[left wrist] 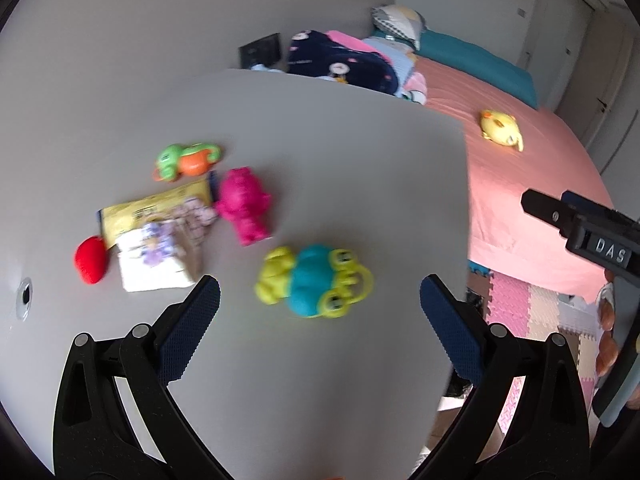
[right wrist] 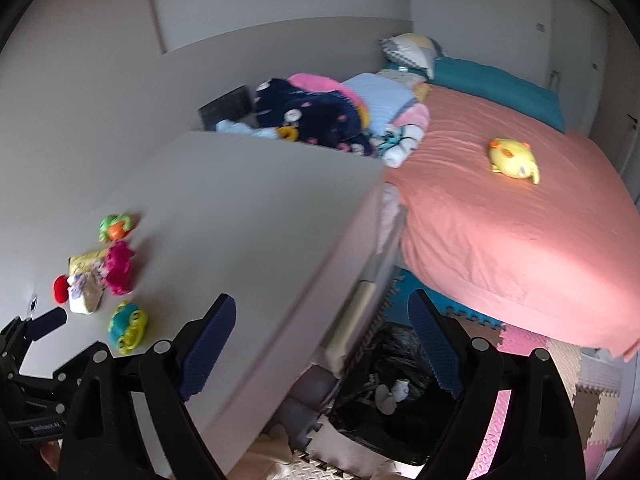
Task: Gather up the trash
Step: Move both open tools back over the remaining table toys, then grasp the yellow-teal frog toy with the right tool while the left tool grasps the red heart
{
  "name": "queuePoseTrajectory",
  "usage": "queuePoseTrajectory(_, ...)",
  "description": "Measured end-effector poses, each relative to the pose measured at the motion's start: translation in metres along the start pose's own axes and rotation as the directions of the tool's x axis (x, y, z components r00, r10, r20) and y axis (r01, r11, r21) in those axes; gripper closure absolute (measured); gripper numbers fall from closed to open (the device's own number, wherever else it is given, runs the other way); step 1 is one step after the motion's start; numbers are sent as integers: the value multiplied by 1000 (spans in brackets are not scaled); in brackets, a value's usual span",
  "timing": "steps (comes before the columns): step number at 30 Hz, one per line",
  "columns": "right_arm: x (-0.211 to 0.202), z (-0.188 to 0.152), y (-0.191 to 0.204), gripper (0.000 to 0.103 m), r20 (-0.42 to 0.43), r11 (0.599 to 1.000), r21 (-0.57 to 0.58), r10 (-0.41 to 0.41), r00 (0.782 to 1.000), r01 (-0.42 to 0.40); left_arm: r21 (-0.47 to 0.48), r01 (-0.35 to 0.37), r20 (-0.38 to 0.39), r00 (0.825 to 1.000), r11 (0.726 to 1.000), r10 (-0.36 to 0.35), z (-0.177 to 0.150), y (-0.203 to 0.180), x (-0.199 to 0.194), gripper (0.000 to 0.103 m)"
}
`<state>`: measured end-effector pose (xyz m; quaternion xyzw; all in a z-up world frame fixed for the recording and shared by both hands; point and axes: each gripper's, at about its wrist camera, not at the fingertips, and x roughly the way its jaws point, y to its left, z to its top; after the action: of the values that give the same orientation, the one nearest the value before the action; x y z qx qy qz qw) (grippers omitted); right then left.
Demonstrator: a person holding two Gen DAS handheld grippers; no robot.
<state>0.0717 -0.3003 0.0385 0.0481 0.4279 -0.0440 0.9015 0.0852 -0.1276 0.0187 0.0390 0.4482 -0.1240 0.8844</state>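
On the grey table (left wrist: 320, 128) lie trash items: a yellow wrapper (left wrist: 156, 208), a white packet with purple print (left wrist: 154, 264) and a crumpled pink-checked wrapper (left wrist: 196, 216). They also show small in the right wrist view (right wrist: 86, 284). My left gripper (left wrist: 320, 312) is open and empty above the table, just short of a blue and yellow toy (left wrist: 314, 280). My right gripper (right wrist: 320, 340) is open and empty over the table's right edge, above a black-lined trash bin (right wrist: 384, 396) holding white scraps.
Toys on the table: a pink figure (left wrist: 244, 204), a green and orange toy (left wrist: 186, 160), a red ball (left wrist: 91, 260). A bed with a pink sheet (right wrist: 520, 232), a yellow plush (right wrist: 514, 160) and piled blankets (right wrist: 320, 116) stands right of the table. Foam mats (right wrist: 560, 380) cover the floor.
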Motion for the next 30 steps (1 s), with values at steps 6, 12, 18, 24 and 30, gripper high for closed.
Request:
queuePoseTrajectory(6,16,-7,41,15,-35,998,-39,45,998,-46,-56,-25,1,1000,998,25,-7,37,-4,6)
queuePoseTrajectory(12,26,-15,77,15,-57,993,-80,86,995,-91,-93,-51,4,999,994,51,-15,68,-8,6)
queuePoseTrajectory(18,32,-23,107,15,-79,983,-124,124,989,-133,-138,-87,-3,996,987,88,-23,103,-10,6)
queuePoseTrajectory(24,40,-31,130,15,-98,976,-139,157,983,-170,-156,-114,-6,993,981,115,-25,130,-8,6)
queuePoseTrajectory(30,50,-37,157,15,-116,962,-186,180,977,-199,-176,-115,5,993,978,118,-29,153,-9,6)
